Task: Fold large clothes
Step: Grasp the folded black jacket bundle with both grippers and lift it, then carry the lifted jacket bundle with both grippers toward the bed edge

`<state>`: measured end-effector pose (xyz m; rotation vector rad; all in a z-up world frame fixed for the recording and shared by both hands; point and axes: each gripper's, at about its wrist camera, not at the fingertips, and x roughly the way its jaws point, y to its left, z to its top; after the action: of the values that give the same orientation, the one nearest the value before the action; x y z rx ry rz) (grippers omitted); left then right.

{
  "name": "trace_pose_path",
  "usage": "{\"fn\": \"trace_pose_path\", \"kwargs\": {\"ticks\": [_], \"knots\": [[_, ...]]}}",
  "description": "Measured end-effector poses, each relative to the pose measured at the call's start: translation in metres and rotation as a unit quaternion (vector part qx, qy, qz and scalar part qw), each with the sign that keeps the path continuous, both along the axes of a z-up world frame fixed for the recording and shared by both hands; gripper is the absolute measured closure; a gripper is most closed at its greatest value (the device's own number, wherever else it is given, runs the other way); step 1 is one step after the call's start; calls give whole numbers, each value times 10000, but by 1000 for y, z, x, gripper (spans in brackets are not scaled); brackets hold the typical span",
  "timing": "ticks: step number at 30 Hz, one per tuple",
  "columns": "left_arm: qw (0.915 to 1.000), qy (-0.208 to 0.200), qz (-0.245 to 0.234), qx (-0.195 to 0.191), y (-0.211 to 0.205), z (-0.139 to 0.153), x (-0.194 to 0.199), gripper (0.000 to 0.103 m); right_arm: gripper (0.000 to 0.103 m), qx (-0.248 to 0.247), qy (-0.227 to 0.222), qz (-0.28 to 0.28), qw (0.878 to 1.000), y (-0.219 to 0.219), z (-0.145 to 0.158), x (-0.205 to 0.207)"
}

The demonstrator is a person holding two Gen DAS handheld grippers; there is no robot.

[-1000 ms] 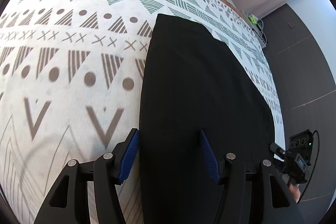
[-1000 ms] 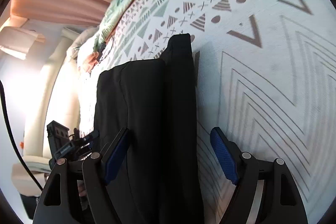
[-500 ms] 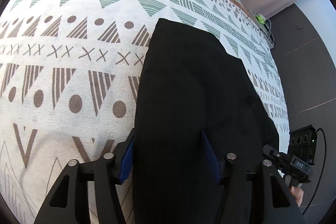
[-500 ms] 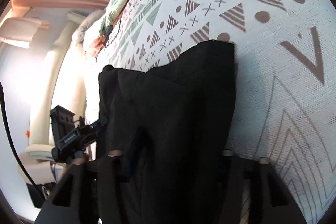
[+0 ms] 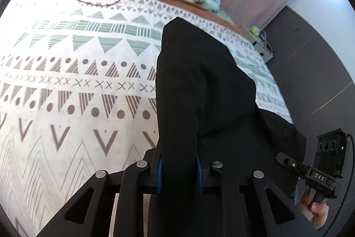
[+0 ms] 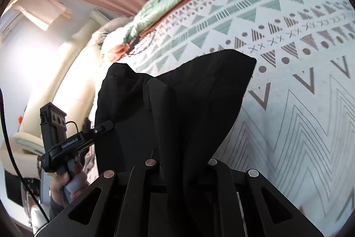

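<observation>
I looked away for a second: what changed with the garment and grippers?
Both grippers, left and right, have just closed on the black garment's near edge and lifted it off the bedspread. Its far end stays on the bed.

"DAS" on right tongs (image 5: 319, 177); "GenRobot.AI" on left tongs (image 6: 70, 142).
</observation>
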<state>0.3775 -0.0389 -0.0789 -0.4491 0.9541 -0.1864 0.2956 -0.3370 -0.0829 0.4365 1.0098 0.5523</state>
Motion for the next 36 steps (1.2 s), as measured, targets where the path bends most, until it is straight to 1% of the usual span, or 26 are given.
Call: {"fn": "trace_pose_path", "kwargs": {"ticks": [7, 11, 16, 22, 28, 32, 36], "knots": [[9990, -449, 5, -13, -3, 38, -60, 81, 90, -60, -492, -11, 9988, 8, 40, -57], [9981, -612, 18, -92, -1, 52, -89, 81, 90, -60, -763, -5, 9971, 14, 60, -92], [9962, -856, 82, -163, 1, 70, -129, 82, 90, -94, -1049, 62, 9944, 22, 82, -126], [9925, -1183, 81, -294, 1, 96, -161, 82, 90, -141, -1327, 42, 9910, 25, 107, -153], [9891, -1412, -30, -428, -6, 121, -184, 83, 91, -258, -1703, -14, 9851, 22, 140, -186], [9863, -1552, -201, -511, -18, 143, -196, 83, 91, -365, -1909, -65, 9809, 17, 163, -208], [9829, -1673, -427, -642, -36, 168, -203, 83, 91, -470, -2138, -218, 9755, 1, 194, -225]]}}
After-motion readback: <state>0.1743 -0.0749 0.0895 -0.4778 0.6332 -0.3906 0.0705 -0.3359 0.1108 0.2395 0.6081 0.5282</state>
